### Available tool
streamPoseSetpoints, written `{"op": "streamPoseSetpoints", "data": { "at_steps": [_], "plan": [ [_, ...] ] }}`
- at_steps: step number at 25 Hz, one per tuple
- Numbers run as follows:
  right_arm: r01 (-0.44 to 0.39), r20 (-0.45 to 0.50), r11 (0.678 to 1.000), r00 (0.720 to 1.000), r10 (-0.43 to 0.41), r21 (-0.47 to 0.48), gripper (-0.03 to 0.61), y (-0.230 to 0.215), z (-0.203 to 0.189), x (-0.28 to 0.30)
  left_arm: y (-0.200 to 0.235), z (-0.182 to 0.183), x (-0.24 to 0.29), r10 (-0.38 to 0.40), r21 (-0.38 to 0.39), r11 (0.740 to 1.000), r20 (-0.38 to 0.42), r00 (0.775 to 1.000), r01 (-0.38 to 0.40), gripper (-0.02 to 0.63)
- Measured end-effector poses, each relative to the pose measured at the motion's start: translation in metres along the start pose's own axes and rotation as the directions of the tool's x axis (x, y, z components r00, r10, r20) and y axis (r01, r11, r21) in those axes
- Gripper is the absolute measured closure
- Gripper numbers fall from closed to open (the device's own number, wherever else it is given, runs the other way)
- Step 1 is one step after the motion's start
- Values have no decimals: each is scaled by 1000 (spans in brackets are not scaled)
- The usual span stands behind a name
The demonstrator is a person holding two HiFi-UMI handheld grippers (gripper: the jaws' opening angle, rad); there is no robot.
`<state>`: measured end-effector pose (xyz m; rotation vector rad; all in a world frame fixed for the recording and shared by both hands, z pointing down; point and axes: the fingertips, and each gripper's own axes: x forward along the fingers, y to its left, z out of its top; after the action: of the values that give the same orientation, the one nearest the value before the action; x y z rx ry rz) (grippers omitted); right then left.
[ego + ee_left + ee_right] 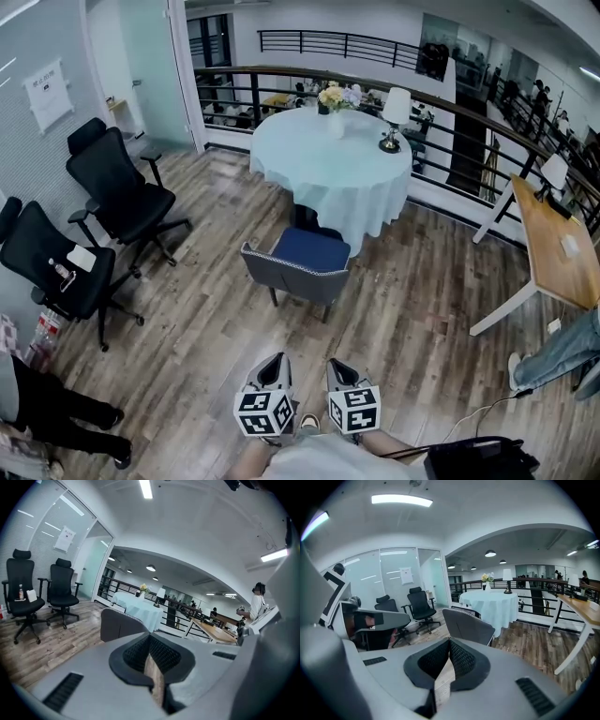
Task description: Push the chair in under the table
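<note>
A chair [305, 258] with a grey back and a blue seat stands with its seat partly under the round table [375, 187], which wears a pale cloth. The chair's back faces me. My left gripper [273, 361] and right gripper [339, 366] are side by side low in the head view, a good stretch of wooden floor short of the chair. Both are shut with nothing between their pads. In the left gripper view the chair back [119, 626] shows just beyond the shut left gripper [150, 651]. In the right gripper view the chair back [469, 626] and the table [490, 604] lie ahead of the shut right gripper [450, 657].
Two black office chairs [122, 192] [56, 262] stand at the left wall. A wooden desk [558, 244] is at the right, with a person's legs [562, 352] beside it. A railing [450, 112] runs behind the table. A lamp [394, 117] and flowers [333, 97] stand on the cloth.
</note>
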<state>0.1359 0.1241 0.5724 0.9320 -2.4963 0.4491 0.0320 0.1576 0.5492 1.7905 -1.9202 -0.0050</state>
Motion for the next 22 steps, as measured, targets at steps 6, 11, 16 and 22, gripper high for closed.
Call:
{"op": "streamPoseSetpoints", "data": {
  "at_steps": [6,11,16,22],
  "plan": [
    [-8,7,998,1000,8,59,561,-23,7,19,6,14,23,37,40,999,-14,999,-37,610],
    [-10,20,996,1000,8,85,560,-39,16,32,9,14,44,63,54,997,-50,997,-60,609],
    [-4,-5,994,1000,4,106,561,-55,13,47,4,21,62,28,58,998,-38,999,-26,609],
    [13,-34,992,999,-9,122,560,-67,18,65,10,33,82,-1,32,999,-23,1000,2,611]
  ]
}}
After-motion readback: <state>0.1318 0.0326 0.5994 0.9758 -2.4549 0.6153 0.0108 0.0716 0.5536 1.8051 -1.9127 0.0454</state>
